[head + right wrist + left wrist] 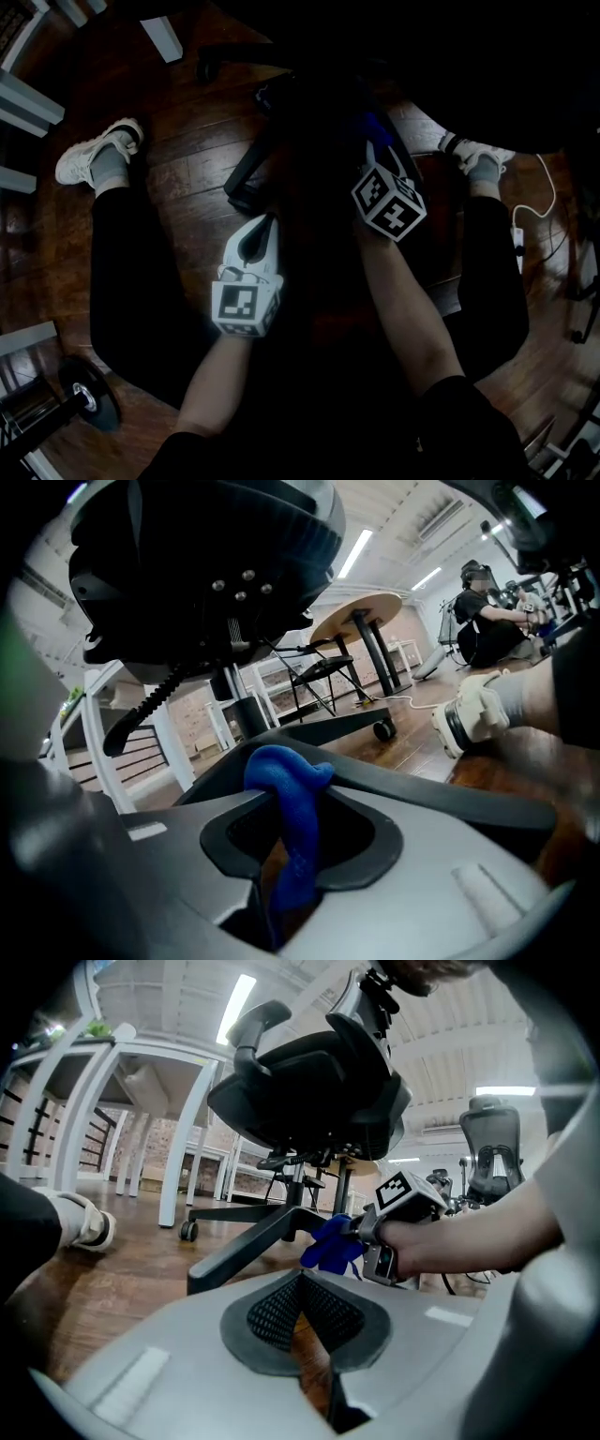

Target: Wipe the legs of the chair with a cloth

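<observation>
**Slippage of cloth (286,789) and a rolling chair (309,1091) are your main risks**

Your right gripper (291,827) is clamped on the cloth. Only a narrow fold sits between its jaws, and the rest is bunched up over the tips. The bunch lies against or just above a chair leg (248,1246), close to the hub. No view settles whether it is actually touching.

If you drag along the leg with that small bite, friction will likely pull the cloth free. A bunched cloth also wipes only a thin strip, so parts of the leg could be missed. If you press too low, the hard jaw tips may scrape the leg instead of the cloth.

The chair stands on casters (188,1232) on smooth wood floor, and nothing braces it. Your left gripper (302,1288) has its jaws closed together and holds nothing. It hangs back from the chair, well short of the leg. A firm stroke could therefore roll or swivel the base away from you.

As for pose, you sit on the floor with your legs spread to either side of the base. Your right forearm reaches forward, with its gripper tipped slightly downward at the leg. Your left forearm is drawn nearer your body. Its gripper aims at the chair and is also tipped a little down.
</observation>
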Motion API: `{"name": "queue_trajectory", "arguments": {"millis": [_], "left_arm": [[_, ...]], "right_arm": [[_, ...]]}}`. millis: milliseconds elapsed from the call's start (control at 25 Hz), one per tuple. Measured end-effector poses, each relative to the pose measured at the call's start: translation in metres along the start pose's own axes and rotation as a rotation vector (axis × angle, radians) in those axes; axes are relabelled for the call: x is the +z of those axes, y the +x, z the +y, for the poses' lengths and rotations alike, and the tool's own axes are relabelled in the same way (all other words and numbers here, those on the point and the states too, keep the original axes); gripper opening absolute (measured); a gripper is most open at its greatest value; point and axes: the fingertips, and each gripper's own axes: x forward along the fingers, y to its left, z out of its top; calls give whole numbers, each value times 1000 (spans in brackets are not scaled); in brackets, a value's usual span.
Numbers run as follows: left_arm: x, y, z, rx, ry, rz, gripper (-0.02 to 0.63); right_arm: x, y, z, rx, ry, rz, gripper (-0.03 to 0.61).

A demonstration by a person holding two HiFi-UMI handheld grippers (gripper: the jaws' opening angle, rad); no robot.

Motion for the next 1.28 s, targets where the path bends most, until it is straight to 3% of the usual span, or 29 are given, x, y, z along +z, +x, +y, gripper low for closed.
{"name": "queue_trajectory", "arguments": {"millis": [480,760,1040,1160,1280], "left_arm": [[5,5,-12,-40,40,-35,3],[1,9,-29,-88,44,-16,3],[-4,6,-32,-85,48,-1,3],[-6,6,-30,-83,49,3,3],[-6,5,-29,-80,53,2,3]], "right_arm": [[-11,-65,-63,-76,-21,9,124],[-17,-97,-95,-122,-52,19,126],[-23,-126,-131,-177,-83,37,124],[-17,-124,-118,-134,-100,27,124],[-3,-117,-76,-23,-177,-8,124]]}}
